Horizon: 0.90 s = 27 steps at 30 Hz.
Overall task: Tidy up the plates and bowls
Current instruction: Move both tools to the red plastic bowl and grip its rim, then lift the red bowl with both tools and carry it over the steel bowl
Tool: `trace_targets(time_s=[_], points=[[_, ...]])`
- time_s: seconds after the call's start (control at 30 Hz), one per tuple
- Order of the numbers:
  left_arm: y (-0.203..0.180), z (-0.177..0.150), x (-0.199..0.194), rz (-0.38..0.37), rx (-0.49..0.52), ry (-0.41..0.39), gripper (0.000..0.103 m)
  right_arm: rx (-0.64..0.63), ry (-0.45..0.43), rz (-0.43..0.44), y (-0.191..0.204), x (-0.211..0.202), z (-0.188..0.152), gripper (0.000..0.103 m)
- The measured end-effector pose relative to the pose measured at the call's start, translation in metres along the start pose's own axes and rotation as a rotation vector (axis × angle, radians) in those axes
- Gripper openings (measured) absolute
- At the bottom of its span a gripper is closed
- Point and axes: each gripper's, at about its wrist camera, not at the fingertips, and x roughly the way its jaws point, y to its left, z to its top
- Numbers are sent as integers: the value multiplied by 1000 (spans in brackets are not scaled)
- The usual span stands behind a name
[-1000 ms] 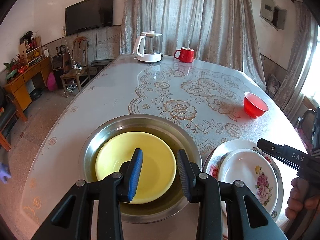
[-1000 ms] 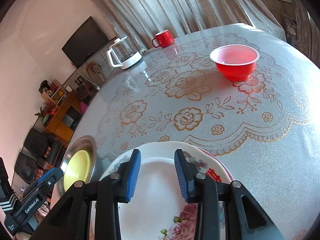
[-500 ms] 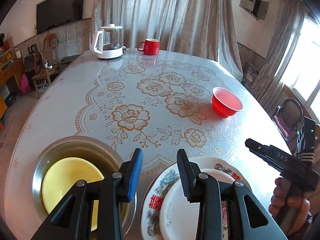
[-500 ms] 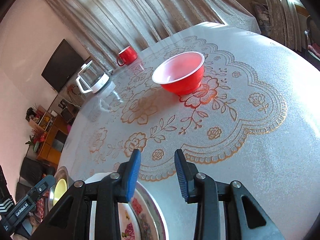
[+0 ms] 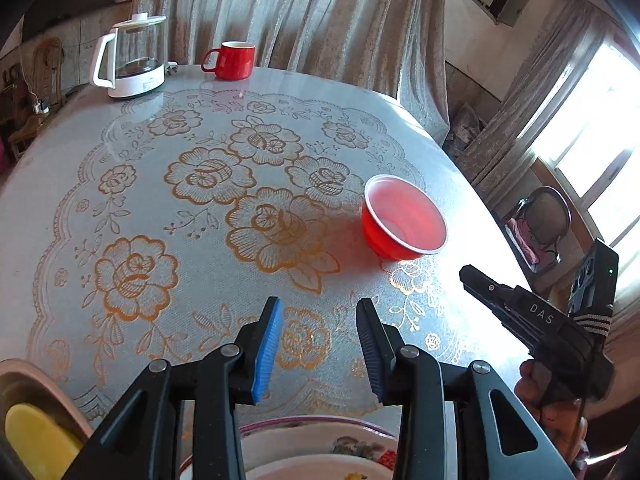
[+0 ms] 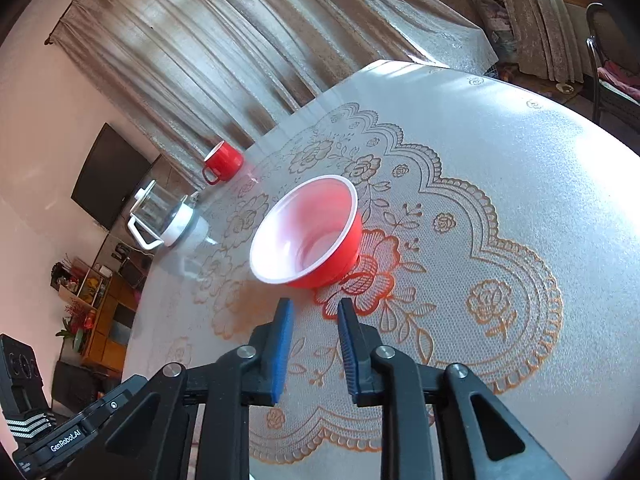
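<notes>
Red bowl (image 6: 308, 232) upright on the lace tablecloth (image 6: 500, 208), right gripper (image 6: 312, 312) just before it — jaws just narrowed, nothing between, left gripper (image 5: 318, 312) part-open, empty.

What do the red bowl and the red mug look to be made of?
The red bowl looks like thin, glossy plastic: light glows through its wall and its inside is pale, which suggests a disposable bowl. The red mug looks like glazed ceramic: thick wall, white inside, a bright sheen. Neither is certain from looks alone.
</notes>
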Motion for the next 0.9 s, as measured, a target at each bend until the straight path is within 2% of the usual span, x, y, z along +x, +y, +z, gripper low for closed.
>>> trace_targets(time_s=[0.1,0.17,0.33,0.4,0.5,0.57,0.63,0.7,0.73,0.8,0.9], points=[[-7,15,18,-39,-18,-3,45,10,5,-9,-3,13,11,16],[-11,26,30,-66,-24,11,59,24,2,-4,-8,19,17,16],[-14,51,59,-115,-87,39,61,46,-8,-4,-13,31,33,16],[-12,57,71,-106,-122,48,60,52,-12,-12,-15,35,38,16],[-10,64,91,-95,-156,79,56,65,-4,-23,-19,45,45,16],[-10,67,100,-91,-177,84,43,71,2,-25,-21,51,48,16],[-11,70,107,-91,-186,88,42,69,1,-24,-22,54,50,16],[-13,71,117,-108,-187,102,33,70,5,-23,-23,57,50,16],[-13,71,121,-127,-192,114,22,69,10,-23,-23,60,50,11],[-15,68,124,-139,-192,117,9,63,15,-8,-21,63,49,10],[-15,63,115,-114,-171,107,6,44,23,6,-14,61,45,7]])
